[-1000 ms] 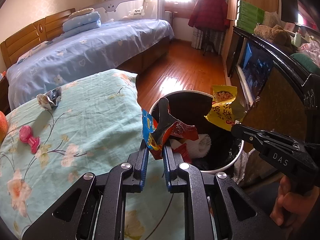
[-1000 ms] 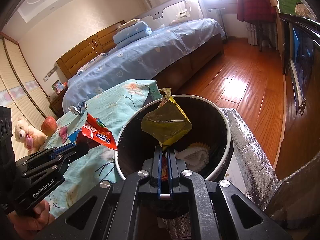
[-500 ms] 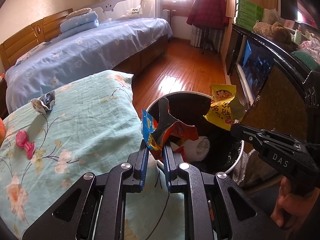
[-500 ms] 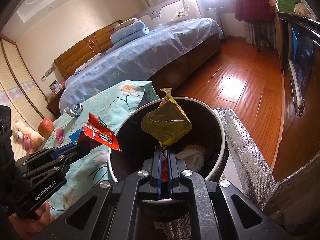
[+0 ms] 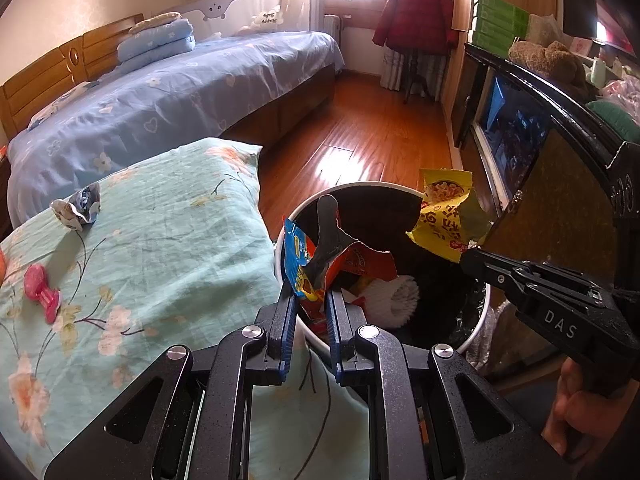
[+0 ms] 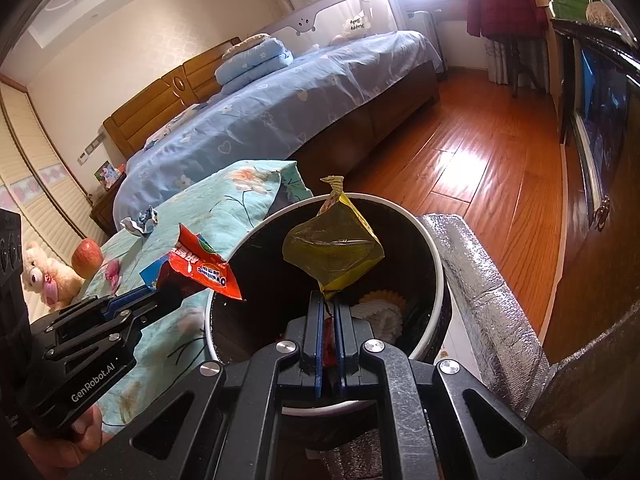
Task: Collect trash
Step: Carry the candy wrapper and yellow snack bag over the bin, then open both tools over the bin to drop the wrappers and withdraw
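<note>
Two wrappers are held and one more piece of trash lies loose; there is one bin, and two grippers. Far left of the left jaws, a pink toy (image 5: 40, 294) lies on the teal floral cover (image 5: 160, 248), and beyond it sits a crumpled blue-and-white wrapper (image 5: 76, 208). The left gripper (image 5: 311, 300) stands narrow, pinching a torn red-and-blue snack wrapper (image 5: 316, 268) that rises just over the near rim of the trash bin (image 5: 478, 322). The round, white-rimmed, dark-lined bin lies straight ahead of both jaws, with white crumpled material (image 5: 394, 294) and red scraps inside. To the right, the right gripper (image 6: 329, 300) is fully closed on the corner of a puffed yellow-green snack bag (image 6: 334, 250), hanging over the bin's opening. A silver foil-covered block (image 6: 480, 280) flanks the bin's right side.
</note>
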